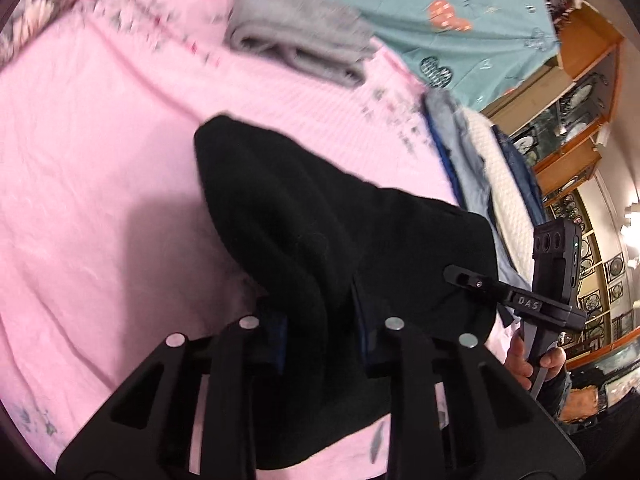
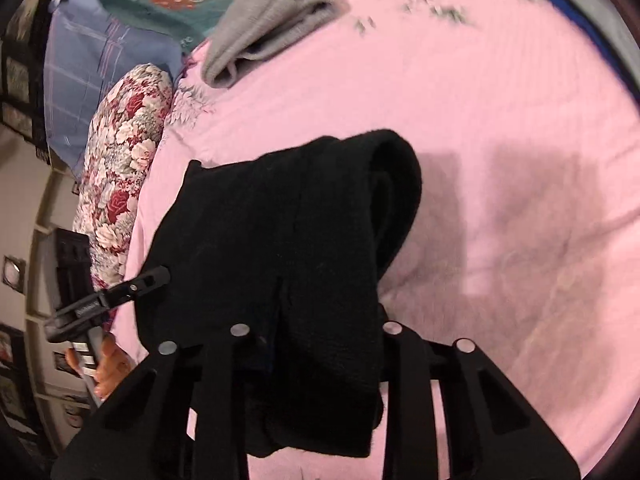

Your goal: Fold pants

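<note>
The black pants hang folded in the air above a pink bedsheet, stretched between my two grippers. My left gripper is shut on one end of the pants; the cloth covers its fingertips. My right gripper is shut on the other end of the pants, with cloth draped over the fingers. The right gripper also shows in the left wrist view, biting the pants' edge. The left gripper shows in the right wrist view, biting the opposite edge.
A folded grey garment lies on the sheet farther back, also in the right wrist view. A teal blanket lies behind it. A clothes pile sits at the bed's right. A floral pillow lies at the left edge.
</note>
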`<move>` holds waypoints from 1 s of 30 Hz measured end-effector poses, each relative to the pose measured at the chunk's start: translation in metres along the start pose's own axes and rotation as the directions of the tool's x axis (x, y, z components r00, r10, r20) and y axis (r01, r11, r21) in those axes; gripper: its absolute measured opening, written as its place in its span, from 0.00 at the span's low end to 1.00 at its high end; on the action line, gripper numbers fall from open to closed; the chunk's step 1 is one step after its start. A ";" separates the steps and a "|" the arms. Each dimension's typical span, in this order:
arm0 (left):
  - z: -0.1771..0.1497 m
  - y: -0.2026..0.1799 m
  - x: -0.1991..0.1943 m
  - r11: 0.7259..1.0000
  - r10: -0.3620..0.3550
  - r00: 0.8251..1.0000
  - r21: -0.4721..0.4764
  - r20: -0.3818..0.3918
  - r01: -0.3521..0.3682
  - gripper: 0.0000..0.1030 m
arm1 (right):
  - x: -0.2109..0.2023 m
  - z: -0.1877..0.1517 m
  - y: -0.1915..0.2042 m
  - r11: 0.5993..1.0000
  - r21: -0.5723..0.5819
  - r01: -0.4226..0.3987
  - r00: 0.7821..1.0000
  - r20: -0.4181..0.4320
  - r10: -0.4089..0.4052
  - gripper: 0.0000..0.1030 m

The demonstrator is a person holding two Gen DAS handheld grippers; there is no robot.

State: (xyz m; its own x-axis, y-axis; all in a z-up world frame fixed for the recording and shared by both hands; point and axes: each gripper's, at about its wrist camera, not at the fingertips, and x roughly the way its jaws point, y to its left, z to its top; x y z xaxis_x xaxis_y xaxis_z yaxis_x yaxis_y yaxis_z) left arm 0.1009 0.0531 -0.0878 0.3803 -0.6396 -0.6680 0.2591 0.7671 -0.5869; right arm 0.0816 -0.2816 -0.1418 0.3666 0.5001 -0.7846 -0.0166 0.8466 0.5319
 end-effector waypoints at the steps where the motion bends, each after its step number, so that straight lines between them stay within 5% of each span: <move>1: 0.002 -0.005 -0.006 1.000 -0.005 1.000 0.014 0.018 0.005 0.13 | -0.007 -0.002 0.009 0.999 -0.030 0.021 1.000 0.023 -0.021 0.25; 6: 0.028 -0.015 -0.015 0.999 -0.007 0.999 0.040 0.040 0.006 0.12 | -0.029 0.002 0.045 0.988 -0.145 0.056 0.993 0.109 -0.041 0.23; 10: 0.043 -0.005 0.004 1.000 0.025 0.999 0.006 -0.041 -0.025 0.11 | -0.040 0.030 0.074 0.969 -0.237 0.063 0.989 0.146 -0.029 0.23; 17: 0.037 0.016 0.019 0.998 0.001 0.997 -0.060 -0.076 -0.005 0.09 | -0.025 0.055 0.071 0.975 -0.208 0.080 0.995 0.077 -0.065 0.22; 24: 0.054 -0.017 -0.017 0.999 0.031 0.998 0.024 0.059 -0.032 0.09 | -0.034 0.052 0.074 0.975 -0.212 0.059 0.994 0.106 -0.037 0.21; 30: 0.151 -0.045 -0.054 0.991 0.094 0.980 0.076 0.176 -0.108 0.09 | -0.061 0.084 0.117 0.948 -0.314 0.060 0.983 0.184 -0.001 0.21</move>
State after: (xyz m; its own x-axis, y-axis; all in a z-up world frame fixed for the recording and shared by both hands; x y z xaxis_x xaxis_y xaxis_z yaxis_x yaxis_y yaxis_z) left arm 0.2028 0.0610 0.0436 0.5531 -0.5461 -0.6291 0.2830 0.8334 -0.4747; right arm 0.1355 -0.2281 -0.0047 0.5312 0.4571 -0.7134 -0.2857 0.8893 0.3571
